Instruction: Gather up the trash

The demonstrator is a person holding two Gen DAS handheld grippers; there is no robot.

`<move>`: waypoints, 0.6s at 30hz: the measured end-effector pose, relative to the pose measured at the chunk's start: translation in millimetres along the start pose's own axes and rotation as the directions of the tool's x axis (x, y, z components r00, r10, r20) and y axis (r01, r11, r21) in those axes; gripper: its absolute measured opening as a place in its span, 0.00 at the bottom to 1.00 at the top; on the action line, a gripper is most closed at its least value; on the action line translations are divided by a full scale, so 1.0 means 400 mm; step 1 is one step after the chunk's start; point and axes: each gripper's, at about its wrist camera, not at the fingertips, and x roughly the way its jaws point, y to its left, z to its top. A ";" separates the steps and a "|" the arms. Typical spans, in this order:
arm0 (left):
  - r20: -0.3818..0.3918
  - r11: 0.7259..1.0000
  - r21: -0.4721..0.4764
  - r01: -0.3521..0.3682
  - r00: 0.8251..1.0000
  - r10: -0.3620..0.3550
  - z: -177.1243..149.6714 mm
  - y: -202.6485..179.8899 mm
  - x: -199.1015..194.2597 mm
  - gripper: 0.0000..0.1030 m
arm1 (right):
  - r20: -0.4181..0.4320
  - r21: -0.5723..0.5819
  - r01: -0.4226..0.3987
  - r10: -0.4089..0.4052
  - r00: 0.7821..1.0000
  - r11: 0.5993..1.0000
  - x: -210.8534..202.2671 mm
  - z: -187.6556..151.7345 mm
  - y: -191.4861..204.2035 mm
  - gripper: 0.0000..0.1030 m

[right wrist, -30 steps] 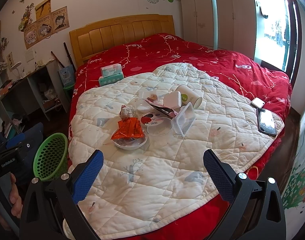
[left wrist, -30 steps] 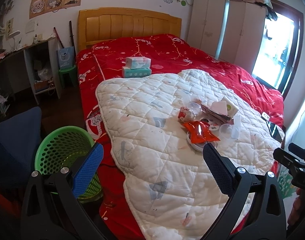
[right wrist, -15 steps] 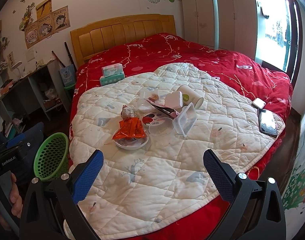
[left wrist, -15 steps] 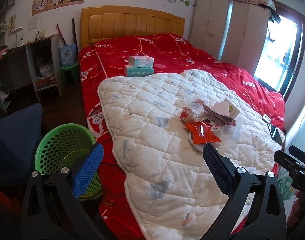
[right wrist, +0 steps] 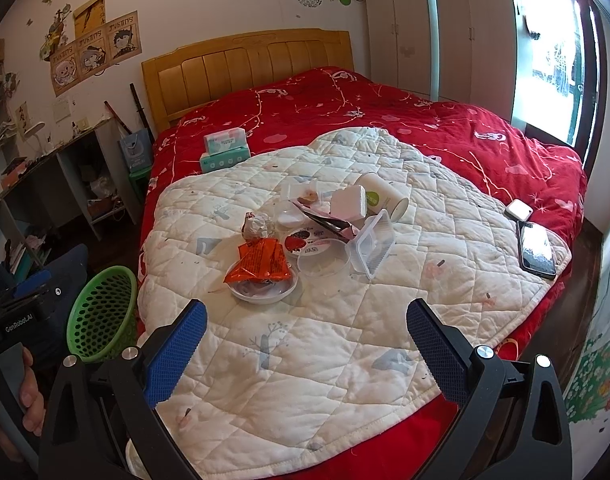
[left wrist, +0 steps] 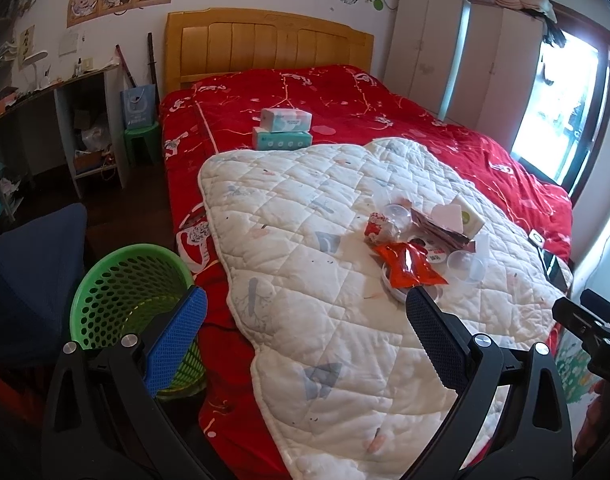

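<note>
Two grippers hung at the foot of the bed (right wrist: 445,120), both spread wide and holding nothing. My left gripper (left wrist: 305,340) hovered over the near left corner of the white quilt (left wrist: 305,208), its left pad above the rim of the green basket (left wrist: 121,280) that stood on the floor just beside the bed's left edge. My right gripper (right wrist: 305,344) hovered over the quilt's (right wrist: 345,320) near edge, touching nothing; the basket (right wrist: 101,312) showed to its left, near my left hand (right wrist: 29,392).

The trash lay in one cluster near the middle of the quilt. An orange wrapper (right wrist: 261,264) rested across a white bowl (right wrist: 265,290). Behind it sat a crumpled foil ball (right wrist: 257,226), a round lid (right wrist: 309,242) with red print, a clear tub (right wrist: 371,246) tipped on its side, a white foam box (right wrist: 349,202) and a paper cup (right wrist: 381,194) lying down. From the left view the wrapper (left wrist: 409,264) was just beyond the right fingertip.

Between my grippers and the cluster the quilt was bare. A phone (right wrist: 537,248) lay at the quilt's right corner, well apart from the trash, and two tissue packs (right wrist: 225,150) were stacked on the red cover beyond the quilt's far edge.
</note>
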 end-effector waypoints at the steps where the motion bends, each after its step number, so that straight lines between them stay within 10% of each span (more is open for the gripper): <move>1: 0.001 1.000 0.000 -0.001 1.000 0.001 -0.001 0.000 0.000 0.95 | -0.001 -0.002 -0.001 0.001 1.000 1.000 0.002 0.002 0.000 0.94; 18: -0.021 1.000 -0.022 -0.004 1.000 0.004 0.037 0.016 0.053 0.95 | -0.029 -0.038 0.012 -0.013 0.999 0.999 0.071 0.034 -0.031 0.94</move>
